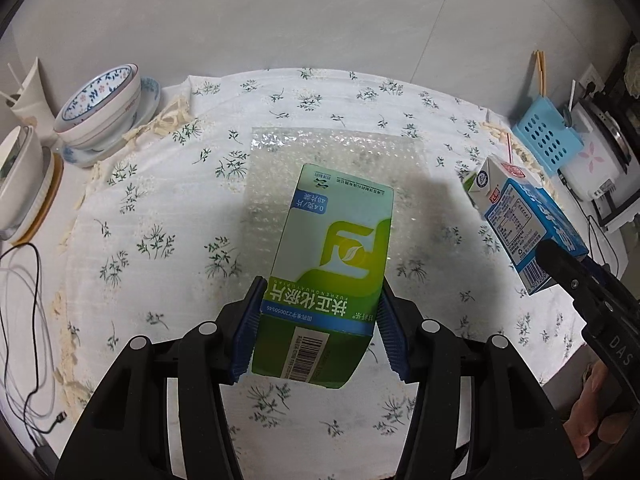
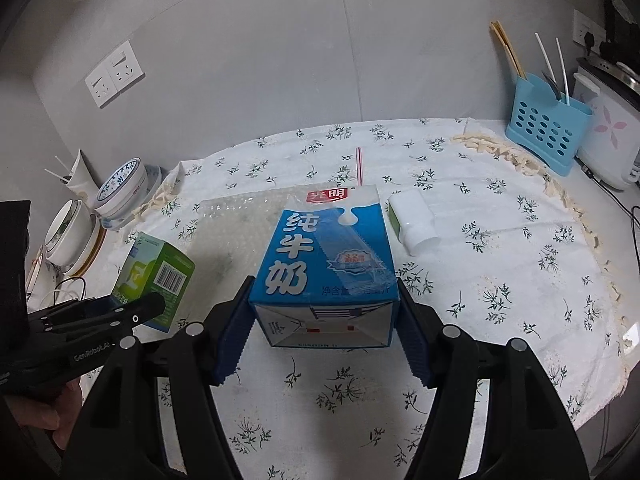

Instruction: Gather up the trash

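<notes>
My left gripper (image 1: 320,326) is shut on a green medicine box (image 1: 334,264) and holds it above the flowered tablecloth (image 1: 160,240); the box also shows in the right wrist view (image 2: 156,276). My right gripper (image 2: 324,334) is shut on a blue and white milk carton (image 2: 326,264) with a red striped straw (image 2: 359,166), lifted off the cloth; the carton shows in the left wrist view (image 1: 520,216) at the right. A sheet of clear bubble wrap (image 1: 332,152) lies flat on the cloth behind both boxes. A small white bottle (image 2: 414,218) lies on its side to the right of the carton.
Stacked patterned bowls (image 1: 104,108) and white bowls (image 1: 20,176) stand at the left edge, with cables (image 1: 24,280) beside them. A blue utensil holder (image 2: 546,128) and a white cooker (image 2: 608,140) stand at the back right. The wall is close behind.
</notes>
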Available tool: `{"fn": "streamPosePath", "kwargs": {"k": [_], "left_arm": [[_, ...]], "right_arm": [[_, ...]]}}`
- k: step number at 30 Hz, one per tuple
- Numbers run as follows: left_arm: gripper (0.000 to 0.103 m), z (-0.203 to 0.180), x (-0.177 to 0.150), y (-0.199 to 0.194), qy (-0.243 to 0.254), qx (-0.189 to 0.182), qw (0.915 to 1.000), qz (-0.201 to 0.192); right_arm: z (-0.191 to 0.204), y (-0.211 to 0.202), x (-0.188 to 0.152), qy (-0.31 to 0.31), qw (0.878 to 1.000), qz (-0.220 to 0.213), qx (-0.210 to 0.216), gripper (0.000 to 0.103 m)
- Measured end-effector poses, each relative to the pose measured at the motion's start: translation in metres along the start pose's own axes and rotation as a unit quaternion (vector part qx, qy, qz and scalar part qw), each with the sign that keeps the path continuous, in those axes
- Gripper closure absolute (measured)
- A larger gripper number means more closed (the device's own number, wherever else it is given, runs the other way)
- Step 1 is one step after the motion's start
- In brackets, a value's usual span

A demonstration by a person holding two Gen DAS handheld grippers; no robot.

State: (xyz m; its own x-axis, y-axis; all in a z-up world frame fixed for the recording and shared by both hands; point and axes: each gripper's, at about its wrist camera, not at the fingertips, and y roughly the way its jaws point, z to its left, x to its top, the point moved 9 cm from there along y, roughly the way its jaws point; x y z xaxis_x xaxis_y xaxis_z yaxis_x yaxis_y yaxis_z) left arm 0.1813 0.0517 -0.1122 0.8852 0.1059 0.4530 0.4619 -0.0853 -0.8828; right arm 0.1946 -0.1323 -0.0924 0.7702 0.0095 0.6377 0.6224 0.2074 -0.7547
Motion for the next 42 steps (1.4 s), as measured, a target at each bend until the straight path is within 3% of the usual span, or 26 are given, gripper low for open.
{"fn": "streamPosePath", "kwargs": {"k": [14,42], "left_arm": [[0.051,-0.037,-0.048,-0.049,-0.017,-0.013,0.9996,-0.019],[0.051,-0.097,-0.174,-0.092,-0.021,-0.026,0.9994,-0.006]], "right_arm": [[-0.012,-0.063,-0.026,-0.031,0.999,-0.016,0.010,0.040],[-0.050,-0.151,-0.131,-0.055,0.998,-0.005,0.025,0.040]]}}
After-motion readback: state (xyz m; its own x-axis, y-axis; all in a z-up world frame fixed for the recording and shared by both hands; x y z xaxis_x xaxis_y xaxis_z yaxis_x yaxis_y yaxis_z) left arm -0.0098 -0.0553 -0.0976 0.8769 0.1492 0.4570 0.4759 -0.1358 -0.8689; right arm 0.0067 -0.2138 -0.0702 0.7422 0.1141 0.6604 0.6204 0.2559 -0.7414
